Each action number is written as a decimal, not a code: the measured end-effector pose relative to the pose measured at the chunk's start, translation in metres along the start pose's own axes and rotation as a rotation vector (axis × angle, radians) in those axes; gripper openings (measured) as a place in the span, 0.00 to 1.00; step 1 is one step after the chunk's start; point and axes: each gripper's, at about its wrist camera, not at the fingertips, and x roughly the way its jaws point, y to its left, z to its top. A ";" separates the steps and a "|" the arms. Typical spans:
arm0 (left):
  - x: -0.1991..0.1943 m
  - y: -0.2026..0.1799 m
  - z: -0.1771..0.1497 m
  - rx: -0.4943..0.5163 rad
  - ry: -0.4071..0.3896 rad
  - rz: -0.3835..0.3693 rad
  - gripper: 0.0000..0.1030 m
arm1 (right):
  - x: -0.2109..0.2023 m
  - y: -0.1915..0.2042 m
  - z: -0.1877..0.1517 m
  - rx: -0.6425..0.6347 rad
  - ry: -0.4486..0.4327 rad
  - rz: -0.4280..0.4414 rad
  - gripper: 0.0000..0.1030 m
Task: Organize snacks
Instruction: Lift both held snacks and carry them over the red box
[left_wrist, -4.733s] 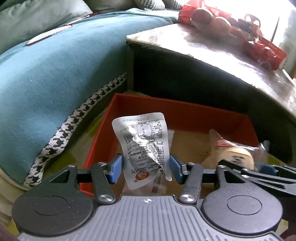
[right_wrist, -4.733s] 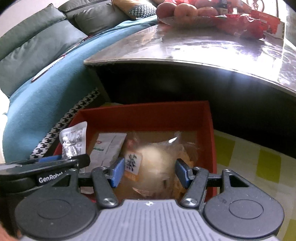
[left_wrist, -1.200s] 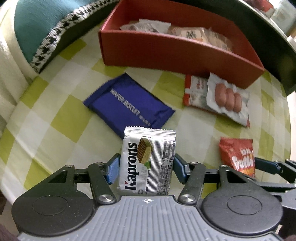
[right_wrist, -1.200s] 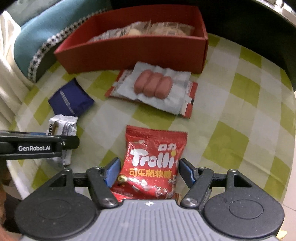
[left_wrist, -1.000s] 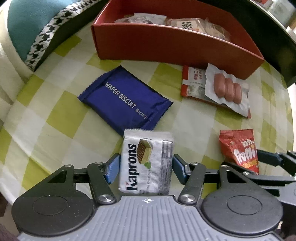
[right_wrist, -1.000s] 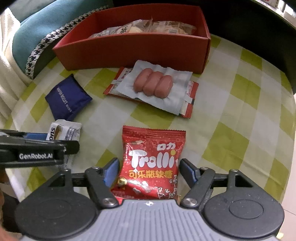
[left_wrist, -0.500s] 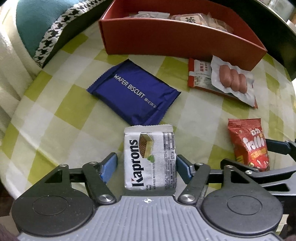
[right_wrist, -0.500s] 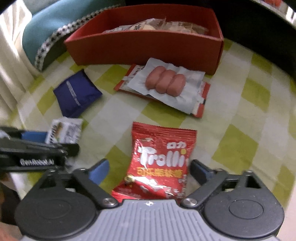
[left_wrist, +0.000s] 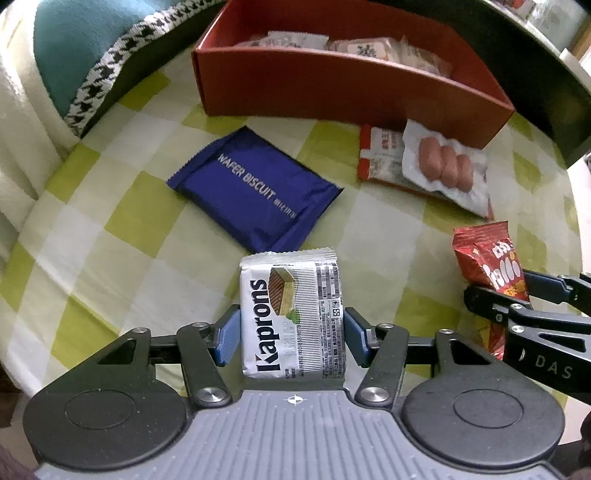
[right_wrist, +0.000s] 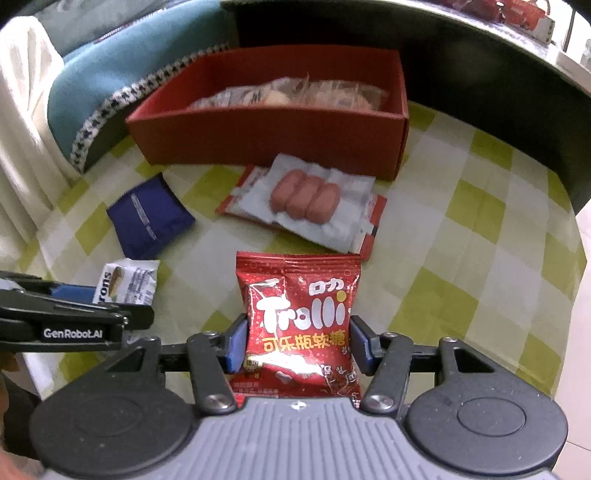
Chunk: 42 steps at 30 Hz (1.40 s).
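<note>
- While clamped between the blue pads of the left gripper (left_wrist: 292, 335), white Kaprons wafer pack (left_wrist: 292, 314) held upright, jaws pressed against both its sides.
- Pinched the same way in the right gripper (right_wrist: 298, 345): red Trolli gummy bag (right_wrist: 298, 314), jaws shut on its 2 edges.
- Flat on the green-and-white checked cloth (left_wrist: 110, 206), just ahead of the Kaprons pack: blue wafer biscuit packet (left_wrist: 255, 190).
- Farther right, close to the front wall of the red box (left_wrist: 332, 88): clear sausage pack (left_wrist: 445, 168) showing 3 sausages, lying on top of a red-and-white packet (left_wrist: 380, 153).
- Inside the box: several wrapped snacks (left_wrist: 364, 48), labels too blurred to read.
- Left of the box: teal cushion (left_wrist: 85, 40) with houndstooth trim.
</note>
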 end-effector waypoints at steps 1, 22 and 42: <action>-0.002 -0.001 0.001 -0.002 -0.004 -0.004 0.63 | -0.001 0.000 0.001 0.001 -0.005 0.002 0.56; -0.020 -0.017 0.013 0.041 -0.126 0.018 0.63 | -0.017 -0.005 0.021 0.033 -0.103 0.027 0.56; -0.033 -0.023 0.058 0.027 -0.229 0.009 0.63 | -0.026 -0.020 0.063 0.076 -0.199 0.029 0.56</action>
